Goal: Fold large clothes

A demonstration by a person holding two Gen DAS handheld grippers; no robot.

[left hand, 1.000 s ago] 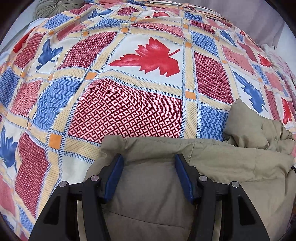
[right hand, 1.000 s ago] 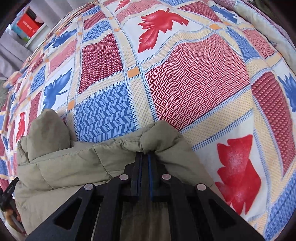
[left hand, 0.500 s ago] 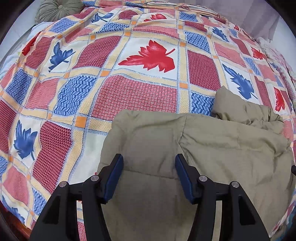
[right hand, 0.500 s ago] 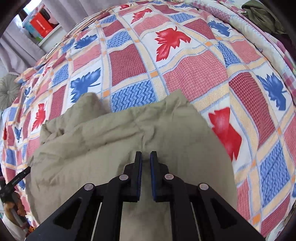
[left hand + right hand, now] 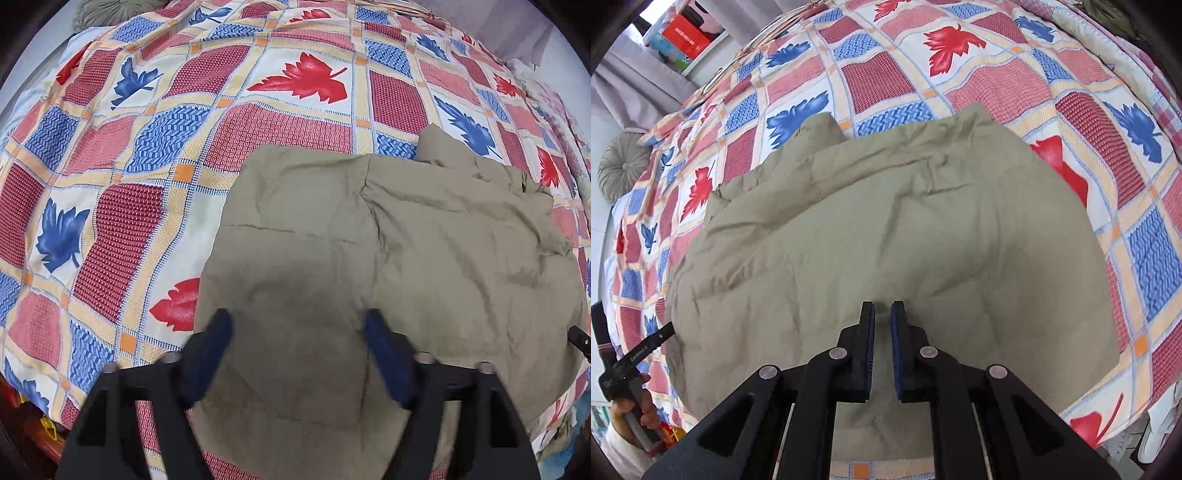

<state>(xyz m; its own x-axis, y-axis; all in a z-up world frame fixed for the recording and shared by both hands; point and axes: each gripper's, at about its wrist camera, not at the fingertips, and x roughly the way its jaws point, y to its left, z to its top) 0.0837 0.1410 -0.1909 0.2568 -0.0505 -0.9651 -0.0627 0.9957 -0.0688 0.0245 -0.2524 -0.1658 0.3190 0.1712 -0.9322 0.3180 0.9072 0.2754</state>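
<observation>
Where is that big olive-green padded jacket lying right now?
The olive-green padded jacket lies spread on the patchwork leaf-print bedspread, at the near edge of the bed, just ahead of both claws in each wrist view.

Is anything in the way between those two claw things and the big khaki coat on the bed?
Nothing visible. The left gripper hangs open and the right gripper nearly closed and empty, both directly over the khaki coat, which lies on the patterned bedspread.

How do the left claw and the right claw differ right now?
The left claw is spread wide, while the right claw is nearly closed with only a slim gap. The left claw looks motion-blurred; the right claw is sharp. Both hover above the olive jacket, gripping nothing.
</observation>
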